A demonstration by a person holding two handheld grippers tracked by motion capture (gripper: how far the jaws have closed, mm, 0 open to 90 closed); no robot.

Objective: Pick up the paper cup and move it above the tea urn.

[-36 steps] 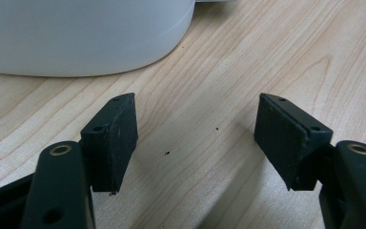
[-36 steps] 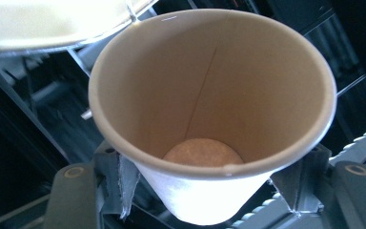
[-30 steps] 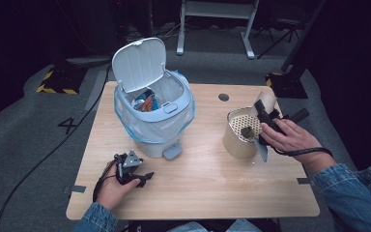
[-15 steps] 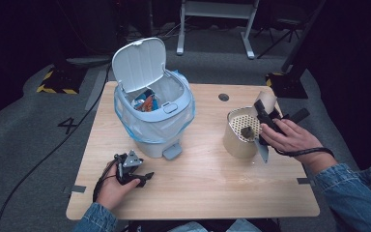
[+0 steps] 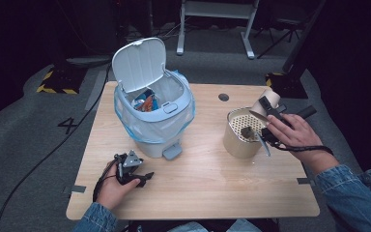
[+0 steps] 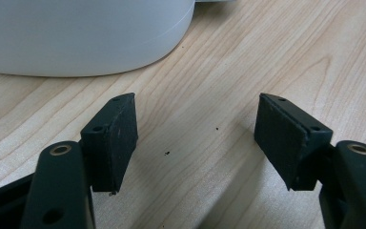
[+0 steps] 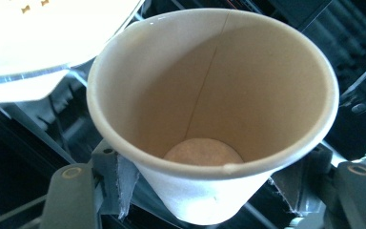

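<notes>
The left gripper [image 5: 134,170] rests low on the near left part of the wooden table [image 5: 207,183], held in the person's left hand [image 5: 111,188]; in the left gripper view its 2 black jaws stand wide apart with only bare wood between them, and the white base of the bin [image 6: 81,33] curves just beyond the tip of the jaw at the left of that view. Farther out from those jaws, in the high view, the pale blue pedal bin [image 5: 155,116] stands with its lid [image 5: 139,64] tipped up and back, a clear liner bag folded over its rim and colourful waste lying inside. On the right side of the table the right gripper [image 5: 269,116] is held in the right hand [image 5: 294,137], and its 2 jaws are clamped on a tan paper cup [image 7: 214,119], 1 pad pressing each side of the cup's lower wall; the jaws have just been easing slightly open with the cup between them. The cup's mouth faces that gripper's camera and it looks empty inside. Just beside the jaws stands a tan cylindrical container with a perforated top [image 5: 239,137], with a small dark object resting on that top
</notes>
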